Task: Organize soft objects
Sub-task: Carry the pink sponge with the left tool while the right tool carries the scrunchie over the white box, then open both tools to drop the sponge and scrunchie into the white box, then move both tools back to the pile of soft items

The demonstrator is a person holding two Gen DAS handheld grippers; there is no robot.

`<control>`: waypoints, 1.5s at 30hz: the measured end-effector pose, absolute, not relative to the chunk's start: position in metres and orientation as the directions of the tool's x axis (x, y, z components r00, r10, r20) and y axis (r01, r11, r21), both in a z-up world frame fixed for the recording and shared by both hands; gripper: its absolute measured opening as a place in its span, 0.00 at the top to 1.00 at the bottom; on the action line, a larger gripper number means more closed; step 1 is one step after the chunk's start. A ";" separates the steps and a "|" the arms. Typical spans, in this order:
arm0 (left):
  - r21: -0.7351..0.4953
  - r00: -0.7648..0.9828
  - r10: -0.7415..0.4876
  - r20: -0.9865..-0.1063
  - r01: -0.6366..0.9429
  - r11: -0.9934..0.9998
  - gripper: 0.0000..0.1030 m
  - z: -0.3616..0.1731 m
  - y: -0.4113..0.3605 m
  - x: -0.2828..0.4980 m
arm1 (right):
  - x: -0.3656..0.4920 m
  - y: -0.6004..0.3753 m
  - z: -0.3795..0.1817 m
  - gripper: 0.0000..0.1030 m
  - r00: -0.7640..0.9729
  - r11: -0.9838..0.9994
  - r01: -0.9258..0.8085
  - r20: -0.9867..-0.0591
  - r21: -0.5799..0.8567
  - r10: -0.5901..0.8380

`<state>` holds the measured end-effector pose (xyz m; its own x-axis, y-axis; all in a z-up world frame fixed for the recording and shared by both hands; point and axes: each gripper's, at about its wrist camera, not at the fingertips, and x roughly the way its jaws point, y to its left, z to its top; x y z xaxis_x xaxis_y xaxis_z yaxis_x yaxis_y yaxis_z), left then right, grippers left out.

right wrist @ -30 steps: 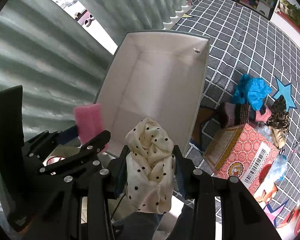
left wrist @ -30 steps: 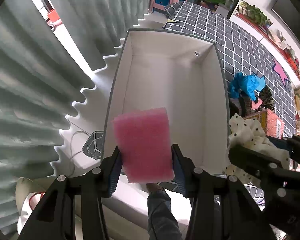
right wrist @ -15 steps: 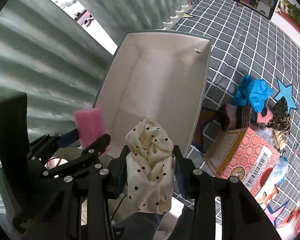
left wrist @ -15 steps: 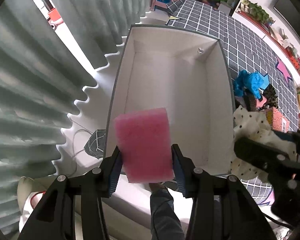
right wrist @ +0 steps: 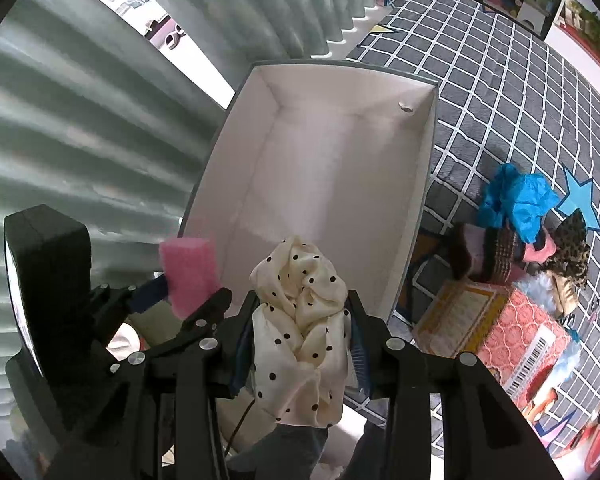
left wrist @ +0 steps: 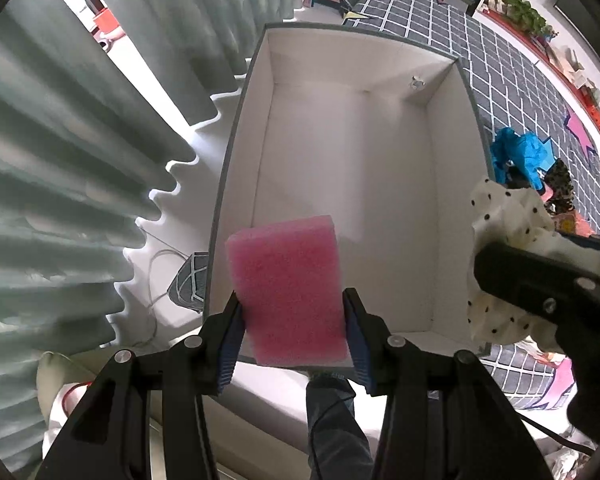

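Early stage, I'd say: white box (left wrist: 352, 184), frame center, has nothing soft in it yet. Left gripper (left wrist: 294, 332) is clamped on pink sponge (left wrist: 286, 292), bottom center, over box's near edge. Right gripper (right wrist: 300, 344) is clamped on polka-dot cloth (right wrist: 300, 332), bottom center, near box's right rim. Both need dropping in. Blue fabric (right wrist: 516, 204) & other soft bits sit on checkered mat (right wrist: 500, 80), right side, still to collect.

A grey checked floor mat (right wrist: 500, 80) fills the upper right of the frame; on it sit the open white box (right wrist: 416, 204) (centre), a blue cloth (right wrist: 516, 200) and a red patterned carton (right wrist: 516, 332) at right
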<state>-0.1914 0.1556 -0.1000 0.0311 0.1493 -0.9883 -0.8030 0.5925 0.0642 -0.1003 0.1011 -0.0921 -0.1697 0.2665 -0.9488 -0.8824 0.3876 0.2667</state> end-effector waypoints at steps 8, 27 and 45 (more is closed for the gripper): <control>0.054 0.032 0.132 -0.991 -0.803 0.594 0.51 -0.110 0.160 -0.190 | -0.101 0.108 -0.100 0.59 -0.177 0.389 -0.882 -0.952 0.266 0.249; 0.046 0.059 0.157 -0.986 -0.806 0.590 0.21 -0.110 0.162 -0.188 | -0.098 0.110 -0.104 0.45 -0.203 0.395 -0.870 -0.944 0.296 0.259; -0.172 0.262 0.083 -0.962 -0.810 0.561 0.00 -0.073 0.167 -0.168 | -0.047 0.053 -0.036 0.00 -0.087 0.485 -0.826 -0.914 0.289 0.396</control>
